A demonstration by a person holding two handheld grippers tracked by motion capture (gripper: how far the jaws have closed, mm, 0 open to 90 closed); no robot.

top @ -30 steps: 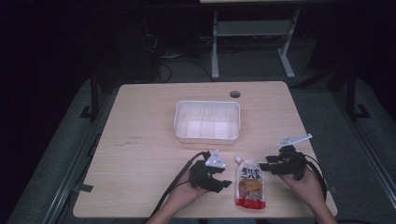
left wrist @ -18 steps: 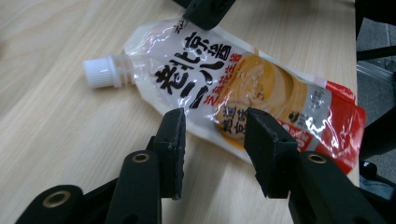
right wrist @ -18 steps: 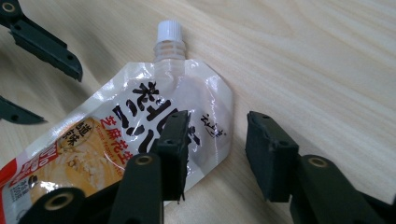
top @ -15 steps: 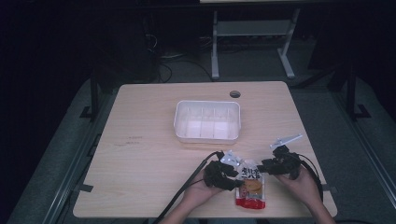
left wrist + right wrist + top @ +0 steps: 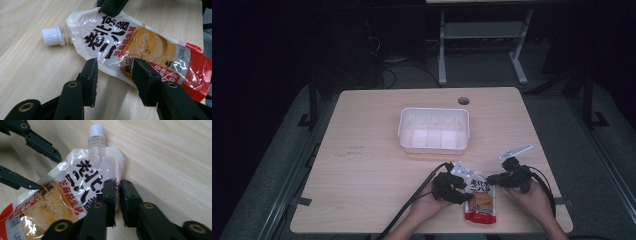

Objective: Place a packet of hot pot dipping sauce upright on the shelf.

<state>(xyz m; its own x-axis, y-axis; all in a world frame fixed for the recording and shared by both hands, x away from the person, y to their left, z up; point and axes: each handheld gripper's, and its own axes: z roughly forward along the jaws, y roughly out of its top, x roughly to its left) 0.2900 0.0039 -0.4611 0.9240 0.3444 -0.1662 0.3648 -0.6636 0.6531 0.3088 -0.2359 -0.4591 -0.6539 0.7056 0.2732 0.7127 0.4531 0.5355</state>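
Observation:
A sauce pouch (image 5: 480, 197) with a white screw cap, black lettering and a red bottom lies flat near the table's front edge. My right gripper (image 5: 490, 178) reaches in from the right. Its jaws have just been closing and now pinch the pouch's (image 5: 75, 192) upper edge beside the cap; in its own view the right gripper (image 5: 118, 186) is nearly shut. My left gripper (image 5: 465, 193) comes from the left. Its jaws have just been opening a little, and the left gripper (image 5: 115, 67) stands open astride the pouch's (image 5: 130, 47) side edge, pads apart from it.
A white plastic tray (image 5: 434, 111) sits empty at the middle of the wooden table (image 5: 362, 150), behind the pouch. A cable hole (image 5: 463, 101) lies near the far edge. Cables trail from both grippers toward the front edge.
My left gripper has moved right up to the pouch's left side. The right gripper has stayed at the pouch's upper right and closed its jaws on the edge.

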